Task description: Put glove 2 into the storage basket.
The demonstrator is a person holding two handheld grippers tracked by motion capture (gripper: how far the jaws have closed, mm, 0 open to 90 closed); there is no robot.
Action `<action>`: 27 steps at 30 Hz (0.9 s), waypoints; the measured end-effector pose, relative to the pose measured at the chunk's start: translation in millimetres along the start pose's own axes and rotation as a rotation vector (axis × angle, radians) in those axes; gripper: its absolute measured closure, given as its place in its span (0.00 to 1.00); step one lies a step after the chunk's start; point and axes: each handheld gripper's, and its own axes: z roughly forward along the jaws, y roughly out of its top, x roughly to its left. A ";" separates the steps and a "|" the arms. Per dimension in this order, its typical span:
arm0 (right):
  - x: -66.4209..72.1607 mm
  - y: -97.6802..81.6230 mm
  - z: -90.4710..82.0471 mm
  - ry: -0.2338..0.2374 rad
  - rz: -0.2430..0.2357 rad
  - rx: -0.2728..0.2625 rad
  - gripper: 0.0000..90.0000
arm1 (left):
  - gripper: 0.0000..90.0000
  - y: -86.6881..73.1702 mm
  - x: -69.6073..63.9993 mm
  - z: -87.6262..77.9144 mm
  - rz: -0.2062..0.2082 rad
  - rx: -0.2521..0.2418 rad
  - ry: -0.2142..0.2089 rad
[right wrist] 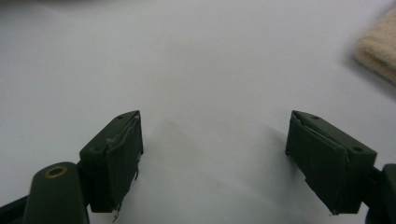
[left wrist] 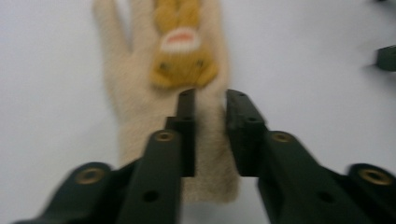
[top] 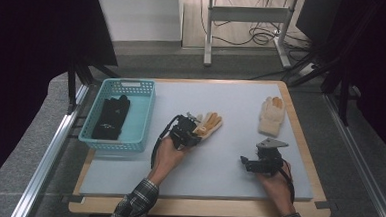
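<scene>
Gloves, black (top: 111,117), fill the teal basket (top: 144,117); left gripper (top: 192,132) slightly parted over a cream glove (top: 209,124), right gripper (top: 251,161) agape.

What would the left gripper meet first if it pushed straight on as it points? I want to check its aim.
Probably the cream glove lying on the mat: the left gripper has its slightly parted jaws over the glove's cuff.

A light blue plastic lattice basket (top: 143,117) stands at the left edge of a pale grey mat (top: 228,155) and holds a folded black glove (top: 111,117). The mat covers a light wooden tabletop (top: 300,124). Beyond it, a grey metal frame (top: 248,16) with tangled black cables (top: 262,37) stands on the floor.
</scene>
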 end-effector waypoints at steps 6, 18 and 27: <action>-0.5 0.1 -0.1 0.001 0.002 0.000 0.21 | 0.41 -19.9 -10.5 -25.2 0.079 -0.082 0.018; -0.7 0.5 -0.4 -0.002 0.006 0.001 0.21 | 0.13 -99.3 5.4 -43.7 0.052 -0.130 0.063; -5.2 0.2 -2.4 0.017 0.043 -0.010 0.22 | 0.07 -136.3 25.4 -41.9 0.024 -0.115 0.094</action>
